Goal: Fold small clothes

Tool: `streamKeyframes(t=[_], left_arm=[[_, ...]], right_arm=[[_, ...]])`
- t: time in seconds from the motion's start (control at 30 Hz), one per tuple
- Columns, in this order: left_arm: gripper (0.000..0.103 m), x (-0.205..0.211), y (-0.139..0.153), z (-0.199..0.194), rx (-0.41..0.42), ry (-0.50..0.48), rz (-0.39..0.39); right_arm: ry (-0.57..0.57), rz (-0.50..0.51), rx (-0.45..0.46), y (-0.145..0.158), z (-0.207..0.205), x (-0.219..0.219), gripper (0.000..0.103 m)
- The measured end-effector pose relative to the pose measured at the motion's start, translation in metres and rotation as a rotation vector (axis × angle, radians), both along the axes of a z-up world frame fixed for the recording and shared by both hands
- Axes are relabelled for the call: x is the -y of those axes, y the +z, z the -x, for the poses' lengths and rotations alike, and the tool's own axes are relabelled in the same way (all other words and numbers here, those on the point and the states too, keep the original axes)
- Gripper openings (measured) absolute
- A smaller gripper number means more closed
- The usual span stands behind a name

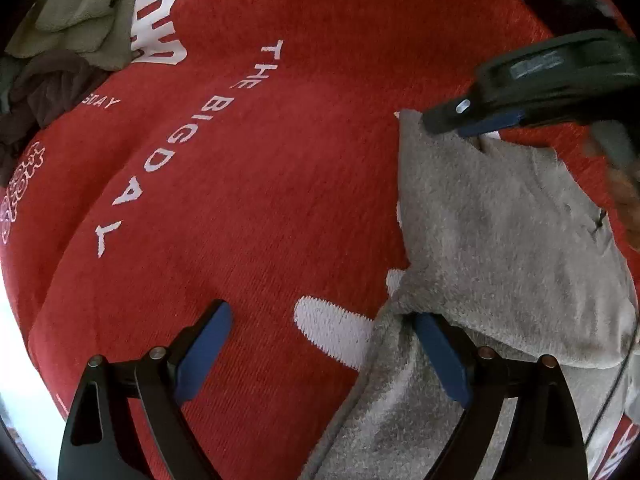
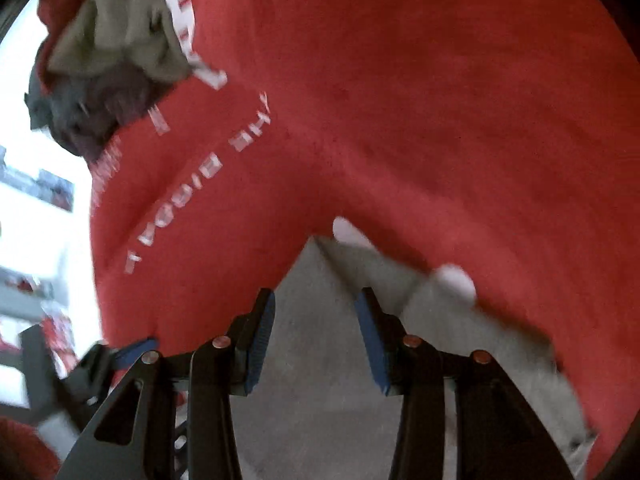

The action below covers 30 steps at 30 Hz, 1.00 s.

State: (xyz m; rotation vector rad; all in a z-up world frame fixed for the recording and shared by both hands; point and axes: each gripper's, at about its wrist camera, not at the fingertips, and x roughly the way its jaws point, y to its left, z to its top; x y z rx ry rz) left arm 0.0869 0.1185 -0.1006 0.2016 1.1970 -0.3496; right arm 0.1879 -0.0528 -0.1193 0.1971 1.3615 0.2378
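Red lettered cloth (image 1: 280, 160) is covering the bench, with the grey garment (image 1: 500, 240) lying toward its right; the left tool (image 1: 324, 364) is gaping empty beside the garment's near fold; the right tool (image 2: 314, 340), nearer, is hovering released over it.

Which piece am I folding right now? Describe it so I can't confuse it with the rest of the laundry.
Start from the big red blanket with white lettering that covers the surface. The piece is the fuzzy light grey garment lying alone on its right side. The other clothes, an olive piece and a dark brown one, sit heaped at the far left corner.
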Motion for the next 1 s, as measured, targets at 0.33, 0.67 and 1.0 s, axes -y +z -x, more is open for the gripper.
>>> streamKeyframes(t=[0.33, 0.67, 1.0], left_arm=[[0.092, -0.013, 0.001, -0.008, 0.006, 0.048, 0.044], [0.092, -0.034, 0.035, 0.004, -0.003, 0.002, 0.027], [0.095, 0.045, 0.001, -0.009, 0.027, -0.176, -0.117]], right_arm=[[0.006, -0.057, -0.033, 0.0, -0.014, -0.012, 0.007], [-0.157, 0.039, 0.045, 0.015, 0.017, -0.007, 0.049], [-0.545, 0.091, -0.021, 0.045, 0.21, 0.077, 0.049]])
